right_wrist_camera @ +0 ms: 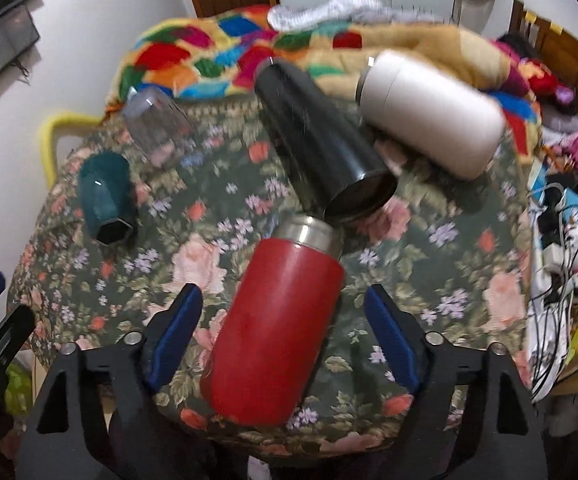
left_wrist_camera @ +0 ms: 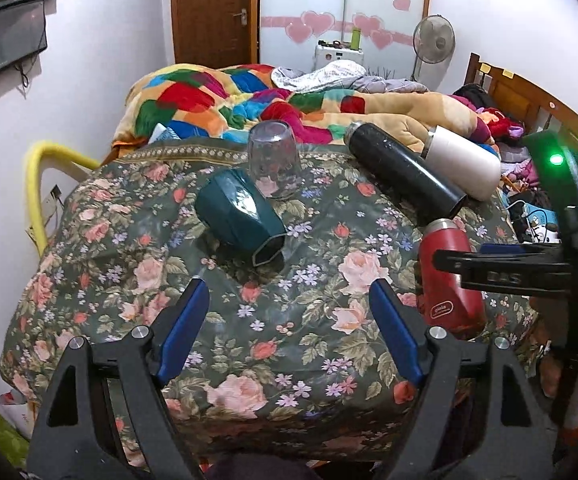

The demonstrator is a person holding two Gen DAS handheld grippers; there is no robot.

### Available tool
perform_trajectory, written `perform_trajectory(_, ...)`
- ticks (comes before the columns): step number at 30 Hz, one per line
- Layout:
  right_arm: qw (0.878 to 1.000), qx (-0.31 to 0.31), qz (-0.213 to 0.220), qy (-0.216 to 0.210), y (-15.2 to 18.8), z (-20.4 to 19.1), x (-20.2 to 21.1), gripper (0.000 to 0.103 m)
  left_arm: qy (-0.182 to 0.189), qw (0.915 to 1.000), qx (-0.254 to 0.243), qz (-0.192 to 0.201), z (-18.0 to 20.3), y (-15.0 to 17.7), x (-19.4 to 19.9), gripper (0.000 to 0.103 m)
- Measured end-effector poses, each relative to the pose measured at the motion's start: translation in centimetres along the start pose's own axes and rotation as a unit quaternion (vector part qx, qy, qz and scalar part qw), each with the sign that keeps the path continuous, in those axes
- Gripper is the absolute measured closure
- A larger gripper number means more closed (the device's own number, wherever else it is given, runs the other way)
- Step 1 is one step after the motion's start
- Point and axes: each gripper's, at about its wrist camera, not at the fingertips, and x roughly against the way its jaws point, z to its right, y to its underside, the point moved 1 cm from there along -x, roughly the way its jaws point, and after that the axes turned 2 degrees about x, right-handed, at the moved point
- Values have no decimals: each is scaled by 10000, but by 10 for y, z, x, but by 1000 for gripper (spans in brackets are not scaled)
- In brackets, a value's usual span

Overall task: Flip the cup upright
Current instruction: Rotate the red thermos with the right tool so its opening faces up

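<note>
A red cup (right_wrist_camera: 277, 324) with a steel rim lies on its side on the floral cloth (right_wrist_camera: 429, 264), between the open fingers of my right gripper (right_wrist_camera: 285, 300), which do not touch it. It also shows in the left wrist view (left_wrist_camera: 451, 276), with the right gripper (left_wrist_camera: 489, 264) against it. My left gripper (left_wrist_camera: 289, 292) is open and empty, short of a teal faceted cup (left_wrist_camera: 241, 216) lying on its side. A clear glass (left_wrist_camera: 273, 158) stands upside down behind it.
A black flask (right_wrist_camera: 321, 148) and a white flask (right_wrist_camera: 429, 112) lie on their sides beyond the red cup. A colourful quilt (left_wrist_camera: 225, 100) is heaped behind. Cables and toys (right_wrist_camera: 565, 248) crowd the right edge. A yellow rail (left_wrist_camera: 41, 184) is at the left.
</note>
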Motion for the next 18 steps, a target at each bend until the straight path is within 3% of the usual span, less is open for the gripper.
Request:
perform_trajectory(2, 9998, -67, -170, -22, 0, 3, -9, 32, 56, 10000, -4, -32, 1, 1, -4, 21)
perform_trajectory(9, 9980, -215, -503, -317, -1, 7, -28, 35, 119, 9999, -76, -83, 9, 3, -7, 21)
perform_trajectory(18, 9979, -231, -387, -471, -3, 5, -21, 39, 71, 9998, -169, 69, 21, -1, 7, 21)
